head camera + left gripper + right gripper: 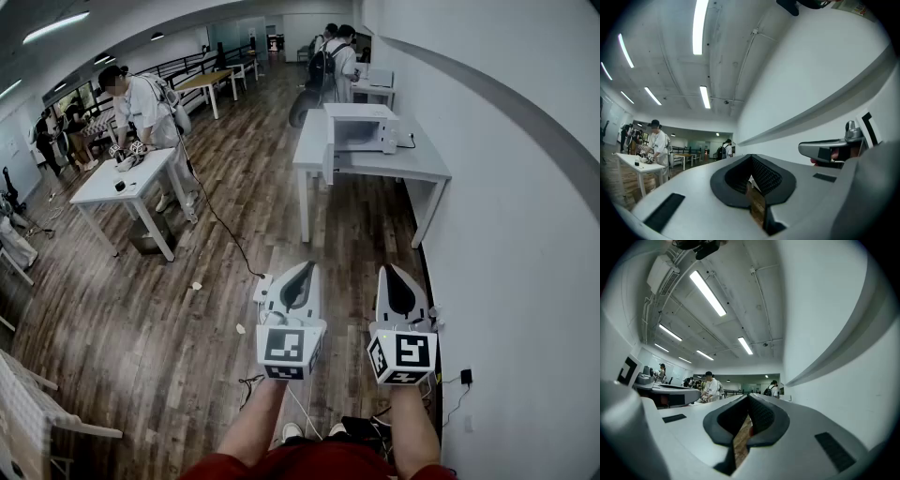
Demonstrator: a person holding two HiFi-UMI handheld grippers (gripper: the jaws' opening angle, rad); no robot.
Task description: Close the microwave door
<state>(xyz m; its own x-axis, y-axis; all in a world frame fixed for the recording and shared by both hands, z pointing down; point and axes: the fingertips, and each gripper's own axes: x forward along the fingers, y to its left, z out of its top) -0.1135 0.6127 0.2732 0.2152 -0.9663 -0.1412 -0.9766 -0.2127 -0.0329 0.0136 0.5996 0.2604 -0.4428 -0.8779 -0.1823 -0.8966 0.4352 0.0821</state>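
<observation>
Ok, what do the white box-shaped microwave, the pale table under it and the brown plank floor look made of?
The white box-shaped microwave: probably painted metal or plastic; smooth matte white shell. The pale table: likely laminate top on white metal legs; thin, flat, even. The brown plank floor: wood or wood-look laminate; grain, plank seams, slight sheen.

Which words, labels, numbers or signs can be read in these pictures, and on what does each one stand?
No text can be read anywhere.
Left gripper: only black square markers on its cube, no letters or numbers.
Right gripper: the same kind of pattern, no text.
Microwave: any print on it is too small to read.
</observation>
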